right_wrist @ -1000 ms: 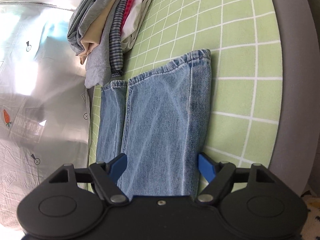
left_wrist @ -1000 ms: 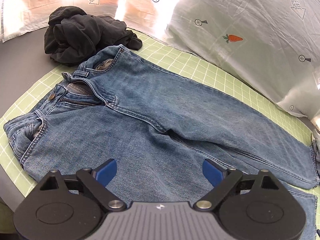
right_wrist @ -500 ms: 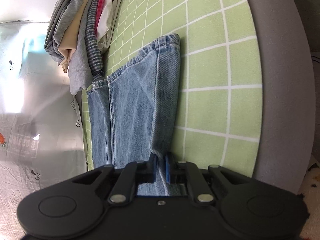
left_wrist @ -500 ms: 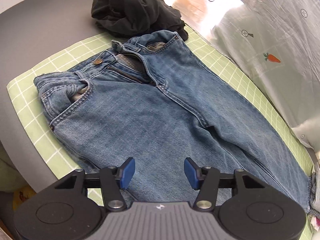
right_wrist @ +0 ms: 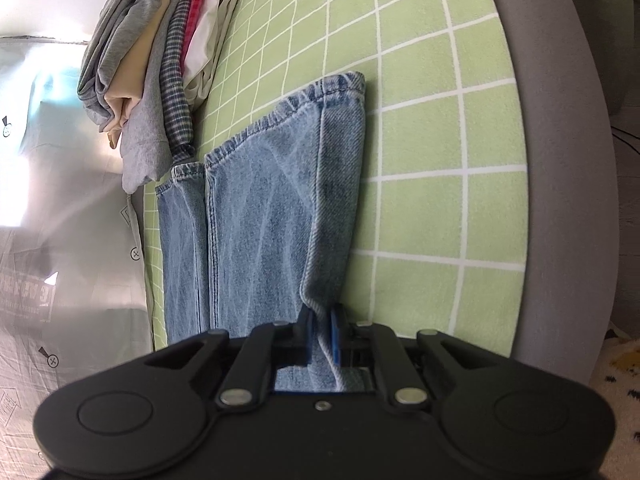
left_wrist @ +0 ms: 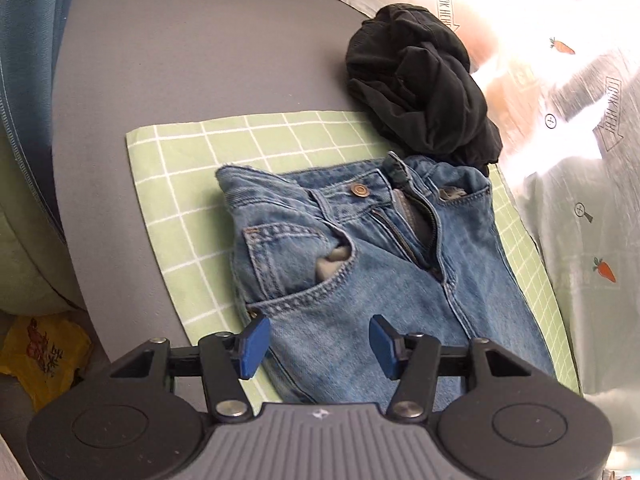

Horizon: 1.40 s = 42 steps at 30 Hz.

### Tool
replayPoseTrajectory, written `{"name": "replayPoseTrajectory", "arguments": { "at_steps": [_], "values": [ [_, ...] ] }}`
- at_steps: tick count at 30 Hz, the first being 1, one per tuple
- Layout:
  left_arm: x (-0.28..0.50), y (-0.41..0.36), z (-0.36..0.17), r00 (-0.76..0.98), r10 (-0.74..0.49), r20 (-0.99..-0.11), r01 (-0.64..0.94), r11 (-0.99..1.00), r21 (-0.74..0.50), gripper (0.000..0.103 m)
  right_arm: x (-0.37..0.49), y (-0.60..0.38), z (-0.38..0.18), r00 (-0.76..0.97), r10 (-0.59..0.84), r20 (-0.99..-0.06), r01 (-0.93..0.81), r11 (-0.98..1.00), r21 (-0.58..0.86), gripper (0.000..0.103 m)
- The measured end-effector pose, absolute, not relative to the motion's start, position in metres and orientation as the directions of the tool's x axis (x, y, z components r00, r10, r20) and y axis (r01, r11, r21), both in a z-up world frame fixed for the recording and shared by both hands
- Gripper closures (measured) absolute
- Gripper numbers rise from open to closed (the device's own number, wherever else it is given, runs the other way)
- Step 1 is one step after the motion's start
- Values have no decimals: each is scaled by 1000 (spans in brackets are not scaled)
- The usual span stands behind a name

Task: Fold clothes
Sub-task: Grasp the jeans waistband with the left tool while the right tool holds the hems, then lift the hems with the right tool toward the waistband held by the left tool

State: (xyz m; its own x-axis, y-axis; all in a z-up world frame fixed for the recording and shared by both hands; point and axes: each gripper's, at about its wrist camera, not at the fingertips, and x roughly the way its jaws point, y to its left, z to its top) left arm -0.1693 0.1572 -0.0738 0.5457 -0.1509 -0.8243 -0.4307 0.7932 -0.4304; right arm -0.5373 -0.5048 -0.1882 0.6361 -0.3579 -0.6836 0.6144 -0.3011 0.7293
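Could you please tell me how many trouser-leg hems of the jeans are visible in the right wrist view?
2. The near leg's hem lies on the green checked mat; the far leg's hem sits beside it, by the stack of folded clothes. None seems hidden.

Faded blue denim jeans [left_wrist: 400,264] lie flat, fly unzipped, waistband toward twelve o'clock; leg hems [right_wrist: 280,116] lie side by side.

Bare grey surface [left_wrist: 208,60] left of the jeans [left_wrist: 400,272]; black bundle [left_wrist: 420,92] at waistband, folded stack [right_wrist: 160,68] beyond hems.
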Motion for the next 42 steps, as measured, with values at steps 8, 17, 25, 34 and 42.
{"name": "replayPoseTrajectory", "arguments": {
  "at_steps": [8, 17, 25, 34, 42],
  "values": [
    [-154, 176, -95, 513, -153, -844, -470, 774, -426, 46, -526, -506, -178, 566, -373, -735, 676, -299, 673, 94],
    [-127, 175, -112, 483, -152, -863, -482, 776, -407, 40, -517, -511, -167, 483, -401, -778, 736, -294, 609, 89],
    [-124, 169, -109, 472, -111, -874, -479, 801, -360, 57, -512, -518, -165, 475, -438, -763, 724, -299, 622, 80],
    [-122, 162, -104, 463, -58, -884, -474, 827, -303, 87, -527, -512, -161, 502, -477, -722, 661, -327, 676, 98],
    [-145, 150, -82, 472, 93, -877, -461, 874, -155, 89, -546, -511, -147, 554, -507, -660, 573, -343, 745, 99]
  ]
}}
